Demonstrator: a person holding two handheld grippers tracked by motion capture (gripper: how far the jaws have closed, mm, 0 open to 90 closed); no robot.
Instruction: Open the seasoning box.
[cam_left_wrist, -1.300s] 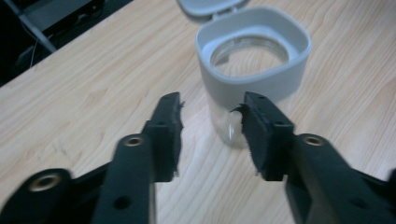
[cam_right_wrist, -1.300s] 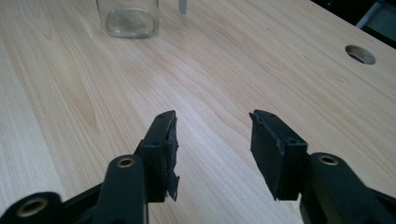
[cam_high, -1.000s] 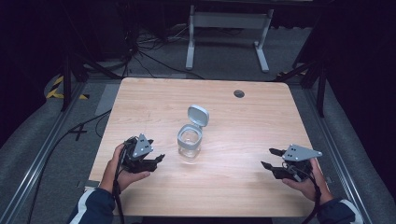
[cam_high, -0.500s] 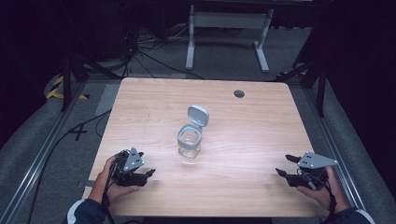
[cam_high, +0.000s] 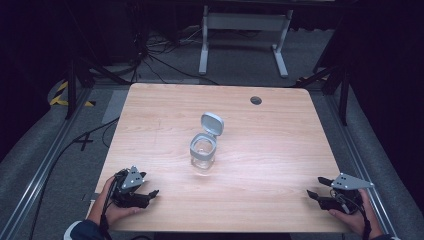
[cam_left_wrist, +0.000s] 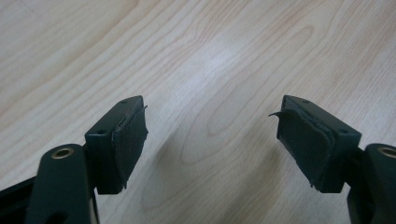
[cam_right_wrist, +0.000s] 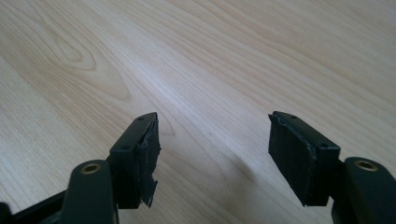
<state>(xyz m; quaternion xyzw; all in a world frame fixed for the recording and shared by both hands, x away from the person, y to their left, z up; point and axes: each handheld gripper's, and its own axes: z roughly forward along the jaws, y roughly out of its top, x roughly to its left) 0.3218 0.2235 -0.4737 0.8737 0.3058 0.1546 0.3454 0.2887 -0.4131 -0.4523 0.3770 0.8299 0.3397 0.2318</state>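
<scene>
A small clear jar (cam_high: 203, 156) with a grey rim stands at the middle of the wooden table (cam_high: 280, 135), its grey flip lid (cam_high: 212, 123) tipped up and back. My left gripper (cam_high: 148, 186) rests low by the near left corner, well short of the jar. It is open, its jaws have just been opening, and in the left gripper view (cam_left_wrist: 210, 116) only bare wood lies between them. My right gripper (cam_high: 316, 187) sits by the near right corner, far from the jar. It too has just been opening, and in the right gripper view (cam_right_wrist: 212, 126) nothing is between its jaws.
A dark cable hole (cam_high: 256, 100) marks the far right of the tabletop. Beyond the far edge stands a white metal frame (cam_high: 240, 30) with cables on the grey floor. Rails run along both sides of the table.
Both hands have drawn back towards the near edge and sunk lower, the left towards the left corner, the right towards the right corner. The jar has not moved.
</scene>
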